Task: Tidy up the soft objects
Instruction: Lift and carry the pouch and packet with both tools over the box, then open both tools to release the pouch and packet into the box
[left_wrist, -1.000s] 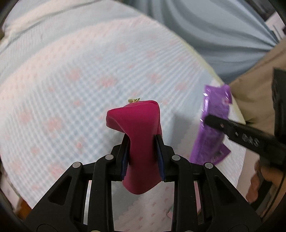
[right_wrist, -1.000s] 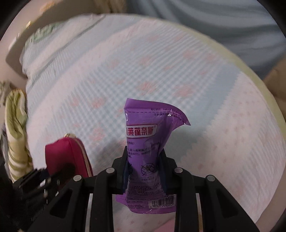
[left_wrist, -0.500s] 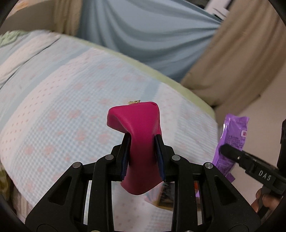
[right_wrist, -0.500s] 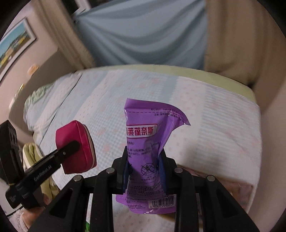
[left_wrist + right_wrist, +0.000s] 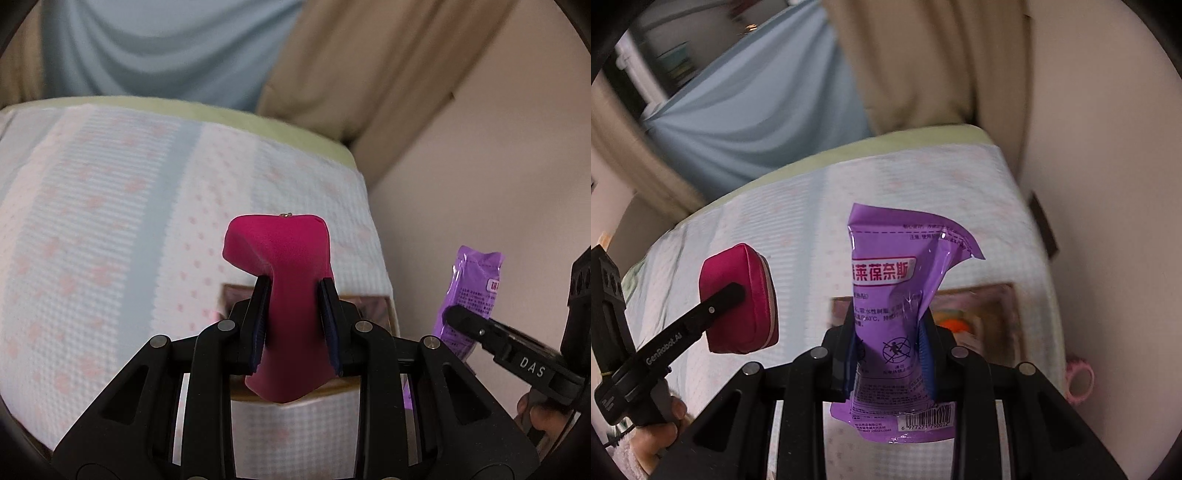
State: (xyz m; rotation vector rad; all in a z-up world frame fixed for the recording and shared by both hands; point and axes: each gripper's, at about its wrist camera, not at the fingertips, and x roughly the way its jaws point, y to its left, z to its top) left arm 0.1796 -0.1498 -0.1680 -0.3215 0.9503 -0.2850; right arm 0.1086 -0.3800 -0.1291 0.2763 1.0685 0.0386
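We see the left gripper (image 5: pixel 295 317) clenched on a soft magenta fabric zip pouch (image 5: pixel 291 295), its 2 blue-padded fingers (image 5: pixel 258 321) pinching the pouch's narrow middle so it bulges above & below the pads; a small gold zip pull shows at the top edge. In the right wrist view that same pouch (image 5: pixel 738 299) hangs in the air to the left, above the bed's near-left part, w/ a black finger laid across its face & a hand (image 5: pixel 653 432) w/ a fuzzy pale sleeve under the handle. The right gripper (image 5: pixel 890 343) is clenched on a crinkly purple plastic sachet w/ white & red print & a barcode (image 5: pixel 897 332), held upright; the sachet's top corner flops to the right. From the left wrist view the sachet (image 5: pixel 472 295) sits off the bed's right edge, against the pale wall. Both items are lifted clear of the bed w/ a pale blue & pink dotted quilt (image 5: pixel 110 240). Below the grippers, near the bed's near-right corner, lies an open shallow box (image 5: pixel 990 314) w/ something orange inside; contents too blurred to name. A pink ring-shaped thing (image 5: pixel 1078 380) sits just off the bed's right edge.
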